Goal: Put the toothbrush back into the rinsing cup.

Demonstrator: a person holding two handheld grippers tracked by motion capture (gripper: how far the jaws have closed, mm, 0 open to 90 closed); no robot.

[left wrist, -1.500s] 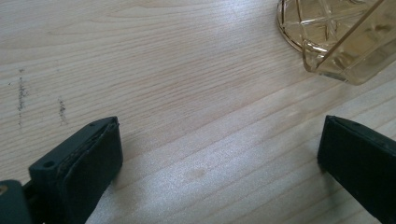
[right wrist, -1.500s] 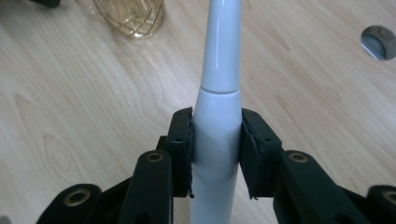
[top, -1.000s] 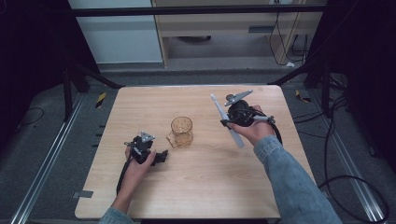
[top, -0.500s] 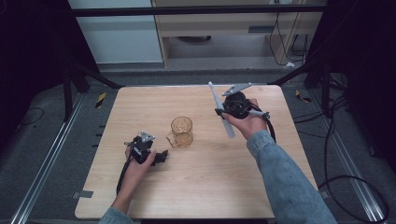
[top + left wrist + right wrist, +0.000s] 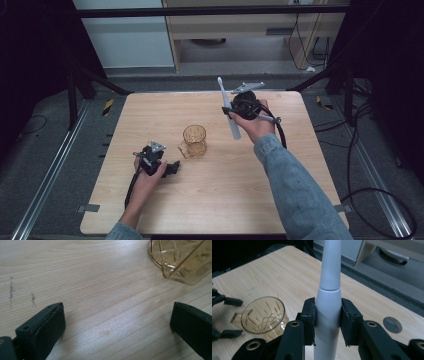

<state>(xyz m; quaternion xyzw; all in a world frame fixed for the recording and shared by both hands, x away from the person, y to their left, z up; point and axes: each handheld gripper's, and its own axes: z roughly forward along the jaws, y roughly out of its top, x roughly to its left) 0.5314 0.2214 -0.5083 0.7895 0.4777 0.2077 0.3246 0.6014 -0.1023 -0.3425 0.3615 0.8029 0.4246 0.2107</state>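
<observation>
Here the right gripper [image 5: 231, 111] holds the toothbrush [image 5: 228, 107] raised above the table [image 5: 210, 200]

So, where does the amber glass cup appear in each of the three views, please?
High view: the amber glass cup stands near the table's middle, between the two grippers.
Left gripper view: top right corner, cut by the frame, beyond the open jaws.
Right gripper view: lower left, left of the jaws.
Shared landmark: the light wooden table.

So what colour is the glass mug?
Clear amber with a cut diamond pattern on the mug; right gripper view shows it best.
</observation>
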